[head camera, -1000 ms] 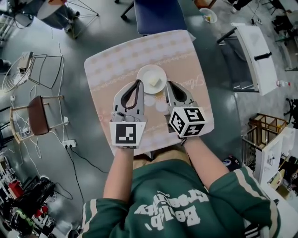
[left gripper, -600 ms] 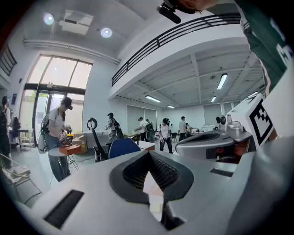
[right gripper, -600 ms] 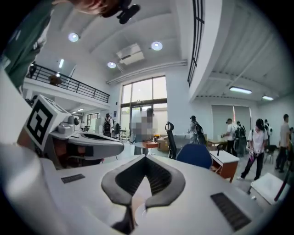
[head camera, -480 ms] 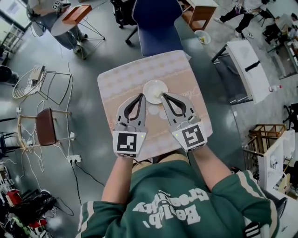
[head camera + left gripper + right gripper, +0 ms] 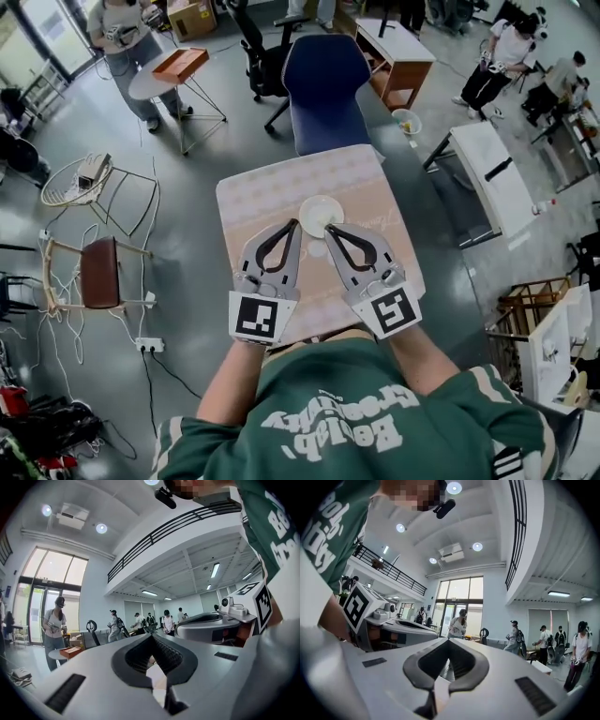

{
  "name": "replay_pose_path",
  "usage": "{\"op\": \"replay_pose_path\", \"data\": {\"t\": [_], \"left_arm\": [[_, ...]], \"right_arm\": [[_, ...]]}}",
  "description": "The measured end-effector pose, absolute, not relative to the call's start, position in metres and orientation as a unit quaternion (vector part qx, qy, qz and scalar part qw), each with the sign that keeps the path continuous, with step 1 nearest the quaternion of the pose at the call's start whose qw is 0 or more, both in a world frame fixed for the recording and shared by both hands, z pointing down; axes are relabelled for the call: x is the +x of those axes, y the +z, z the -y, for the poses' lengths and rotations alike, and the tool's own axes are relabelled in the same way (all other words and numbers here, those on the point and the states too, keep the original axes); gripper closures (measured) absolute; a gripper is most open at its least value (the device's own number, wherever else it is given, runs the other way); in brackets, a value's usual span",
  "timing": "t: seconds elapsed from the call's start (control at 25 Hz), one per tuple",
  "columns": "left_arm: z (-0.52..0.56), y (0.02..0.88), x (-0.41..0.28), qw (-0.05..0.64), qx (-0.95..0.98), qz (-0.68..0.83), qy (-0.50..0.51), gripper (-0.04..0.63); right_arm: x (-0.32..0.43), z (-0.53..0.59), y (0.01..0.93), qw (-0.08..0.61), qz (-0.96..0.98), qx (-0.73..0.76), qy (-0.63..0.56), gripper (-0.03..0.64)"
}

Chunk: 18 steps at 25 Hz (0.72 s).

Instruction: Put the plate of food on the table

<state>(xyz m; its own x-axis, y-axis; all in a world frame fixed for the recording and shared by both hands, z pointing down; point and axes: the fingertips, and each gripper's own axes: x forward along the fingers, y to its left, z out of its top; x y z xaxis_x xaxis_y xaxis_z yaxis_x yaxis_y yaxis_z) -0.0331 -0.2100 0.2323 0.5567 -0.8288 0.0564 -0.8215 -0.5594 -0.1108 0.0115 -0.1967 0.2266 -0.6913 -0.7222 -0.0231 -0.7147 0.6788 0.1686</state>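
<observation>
The plate (image 5: 322, 212) sits about mid-tabletop (image 5: 251, 199), a touch toward the far edge, and what's on it is too small to make out. The left gripper (image 5: 296, 225) and right gripper (image 5: 328, 229) have their jaws pressed together, tips right at the plate's near rim, seemingly holding nothing. It looks set down to me, so best draw both back level toward the near edge without nudging that rim.

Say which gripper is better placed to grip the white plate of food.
Right, marginally: the right gripper, shut, overlaps the round white plate at its near rim in the head view; the left gripper, also shut, points beside its left edge.
</observation>
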Motion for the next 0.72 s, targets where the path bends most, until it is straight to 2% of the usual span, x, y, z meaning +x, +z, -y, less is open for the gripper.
{"op": "replay_pose_path", "data": {"t": [0.72], "left_arm": [[0.183,0.204,-0.048,0.07,-0.892,-0.444,-0.053,0.586]], "right_arm": [[-0.015,0.164,0.196,0.04,0.919,0.368,-0.134,0.603]]}}
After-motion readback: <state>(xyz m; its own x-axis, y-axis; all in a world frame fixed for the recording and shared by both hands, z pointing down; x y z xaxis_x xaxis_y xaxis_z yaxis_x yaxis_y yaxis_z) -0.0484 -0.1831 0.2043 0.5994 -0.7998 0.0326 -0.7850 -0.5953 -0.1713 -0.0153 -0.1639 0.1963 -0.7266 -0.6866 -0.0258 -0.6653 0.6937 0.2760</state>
